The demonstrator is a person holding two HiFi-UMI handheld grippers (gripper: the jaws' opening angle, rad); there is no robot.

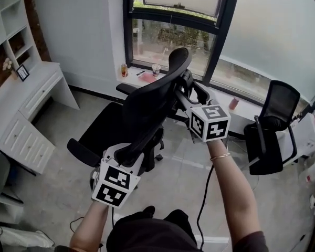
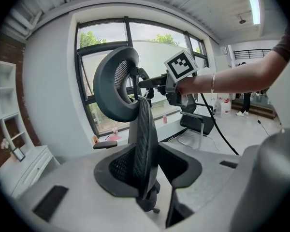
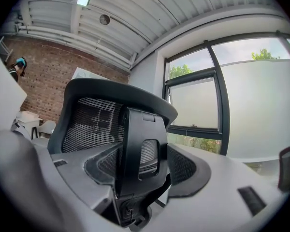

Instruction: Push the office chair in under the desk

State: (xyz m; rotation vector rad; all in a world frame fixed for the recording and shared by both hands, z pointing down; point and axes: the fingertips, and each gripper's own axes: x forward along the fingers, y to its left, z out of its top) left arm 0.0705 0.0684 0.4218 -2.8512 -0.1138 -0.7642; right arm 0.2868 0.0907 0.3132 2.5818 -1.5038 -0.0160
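Observation:
The black mesh office chair (image 1: 142,109) stands in the middle of the floor, its seat turned toward the white desk (image 1: 31,96) at the left. My left gripper (image 1: 127,154) is shut on the side edge of the backrest (image 2: 146,144), which runs between its jaws. My right gripper (image 1: 181,96) is higher up, shut on the plastic spine (image 3: 140,153) that carries the headrest (image 3: 106,115). The left gripper view also shows the right gripper (image 2: 150,83) behind the headrest (image 2: 116,83).
A second black chair (image 1: 273,130) stands at the right by the low window sill (image 1: 147,77), which holds a cup and small items. A white drawer unit (image 1: 21,138) sits near the desk. A black cable (image 1: 205,203) trails across the grey floor.

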